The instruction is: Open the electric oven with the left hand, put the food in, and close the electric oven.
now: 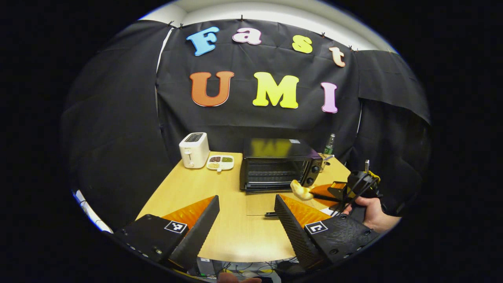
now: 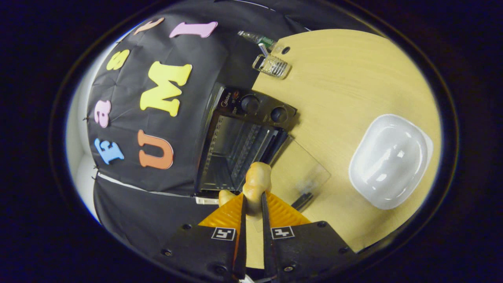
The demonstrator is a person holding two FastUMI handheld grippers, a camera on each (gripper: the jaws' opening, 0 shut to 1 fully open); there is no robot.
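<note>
At the booth's wooden table point(image 1: 188, 192), we see the electric oven point(image 1: 277, 165) standing at about 12 o'clock from the left gripper point(image 1: 245, 210), its glass door point(image 1: 261, 202) dropped flat onto the tabletop toward us. The left gripper's fingers are spread wide apart and grasp nothing; the table shows between them.

At about 2 o'clock in the left gripper view, a hand point(image 1: 373, 214) holds the right gripper point(image 1: 314, 194), whose fingers pinch a pale, lumpy piece of food point(image 1: 300, 190) just in front of the oven's control knobs, above the lowered door.

In the right gripper view we look along the right gripper point(image 2: 253, 208), both fingers closed nearly together on the food point(image 2: 257, 181), which sticks out past the tips toward the oven's open cavity point(image 2: 235, 151) at 12 o'clock. The view is rolled, so the oven appears on its side. The food is not yet inside the oven.

A white bowl point(image 2: 391, 159) sits on the table at 3 o'clock in that view, well apart from the oven. Left of the oven in the left gripper view stand a white toaster point(image 1: 193, 149) and a divided tray point(image 1: 221, 162), with a green bottle point(image 1: 329, 145) behind the oven's right corner.
</note>
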